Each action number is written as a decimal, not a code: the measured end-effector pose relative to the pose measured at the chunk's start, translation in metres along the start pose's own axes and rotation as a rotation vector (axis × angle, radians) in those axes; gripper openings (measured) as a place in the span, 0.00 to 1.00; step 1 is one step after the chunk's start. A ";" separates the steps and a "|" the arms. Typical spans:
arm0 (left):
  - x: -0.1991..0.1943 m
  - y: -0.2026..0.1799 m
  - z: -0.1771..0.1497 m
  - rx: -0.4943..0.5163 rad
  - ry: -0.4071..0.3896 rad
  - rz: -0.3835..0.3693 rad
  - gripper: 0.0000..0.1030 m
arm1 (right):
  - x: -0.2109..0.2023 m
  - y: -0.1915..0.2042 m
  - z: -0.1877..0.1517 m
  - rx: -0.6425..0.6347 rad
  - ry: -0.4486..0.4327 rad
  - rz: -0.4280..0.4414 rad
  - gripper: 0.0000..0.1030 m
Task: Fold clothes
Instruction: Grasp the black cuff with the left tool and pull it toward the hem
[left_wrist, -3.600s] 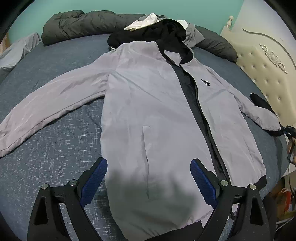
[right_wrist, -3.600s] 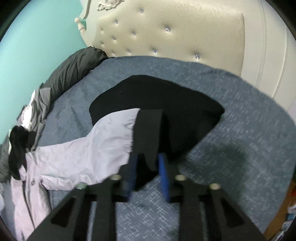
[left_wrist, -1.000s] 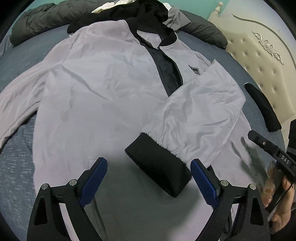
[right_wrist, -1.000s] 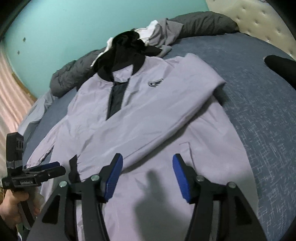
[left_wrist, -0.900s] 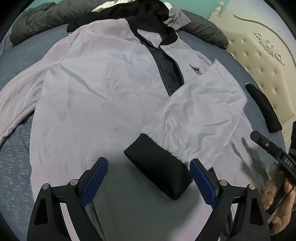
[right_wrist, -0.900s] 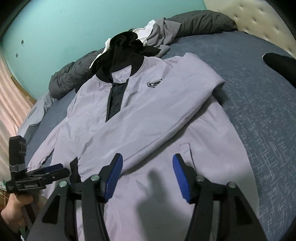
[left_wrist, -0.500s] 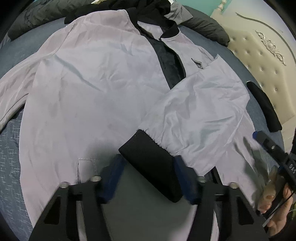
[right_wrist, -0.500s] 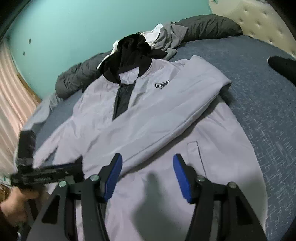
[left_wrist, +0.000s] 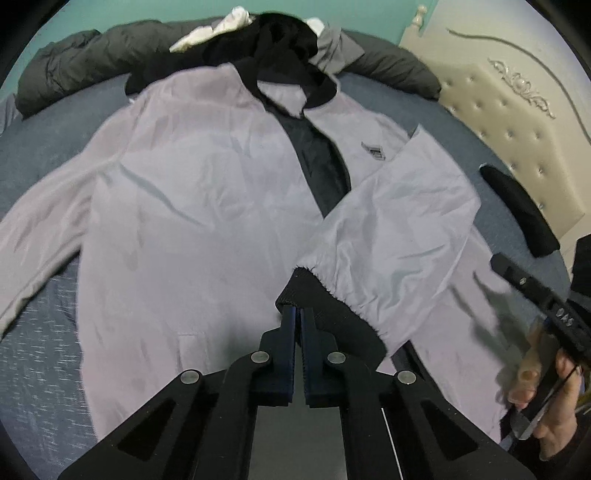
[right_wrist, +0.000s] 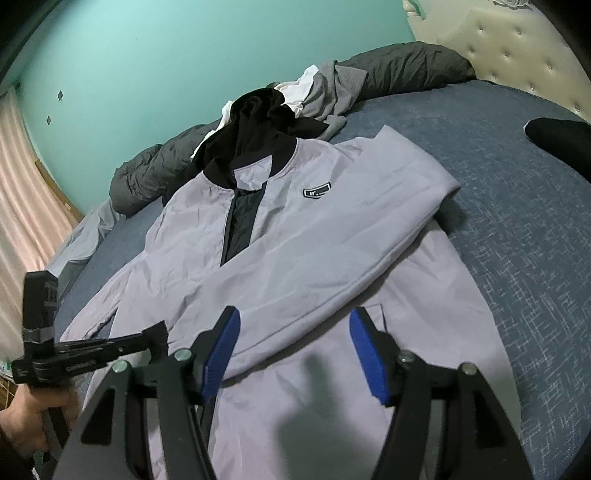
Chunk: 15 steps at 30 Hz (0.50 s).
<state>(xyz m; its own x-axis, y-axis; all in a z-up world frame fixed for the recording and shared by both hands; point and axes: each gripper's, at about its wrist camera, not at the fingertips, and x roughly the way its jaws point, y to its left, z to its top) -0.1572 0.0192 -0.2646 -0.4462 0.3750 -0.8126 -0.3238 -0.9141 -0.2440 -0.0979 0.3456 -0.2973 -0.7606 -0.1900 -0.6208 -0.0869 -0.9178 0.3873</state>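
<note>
The jacket (left_wrist: 207, 206) lies face up, spread flat on the blue bed (right_wrist: 517, 206), collar toward the heap of dark and white clothes (left_wrist: 280, 40) at the far edge. It looks like thin, smooth shell cloth: light, limp and probably slippery, so a fold should drape readily but may slide back if it is let go carelessly. The knitted bands give the surest hold; the black cuff (left_wrist: 325, 317) is thicker and less slick than the shell, and the collar (right_wrist: 284, 155) and hem would serve the same way.

The body is pale grey-lilac with black ribbed collar and cuffs, a dark lining showing down the half-open front, and a small dark badge (right_wrist: 317, 191) on the chest. One sleeve (left_wrist: 399, 243) is laid across the front, its cuff resting near the middle of the body. The other sleeve (left_wrist: 40, 236) runs out sideways over the bed, off the body.

The left gripper (left_wrist: 297, 321) has its jaws pressed nearly together at the corner of that black cuff; it appears to pinch the cuff's edge, though the contact itself is hard to see. The right gripper (right_wrist: 295, 350) hovers above the lower front with jaws wide apart, holding nothing. A separate black piece (left_wrist: 517, 210) lies on the bed beside the jacket, near the padded headboard (left_wrist: 517, 122).
</note>
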 end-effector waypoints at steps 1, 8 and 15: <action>-0.004 0.001 0.001 -0.003 -0.008 0.001 0.02 | 0.000 0.000 0.000 0.001 -0.001 0.002 0.61; -0.042 0.016 -0.006 -0.012 -0.039 0.038 0.02 | -0.002 -0.002 0.002 0.014 -0.004 0.008 0.61; -0.061 0.030 -0.025 -0.033 -0.010 0.053 0.02 | -0.001 -0.002 0.002 0.017 -0.004 0.011 0.62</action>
<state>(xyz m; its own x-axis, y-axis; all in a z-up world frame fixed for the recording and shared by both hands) -0.1185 -0.0347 -0.2360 -0.4704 0.3274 -0.8195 -0.2715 -0.9373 -0.2186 -0.0979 0.3486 -0.2963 -0.7642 -0.1982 -0.6138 -0.0897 -0.9097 0.4055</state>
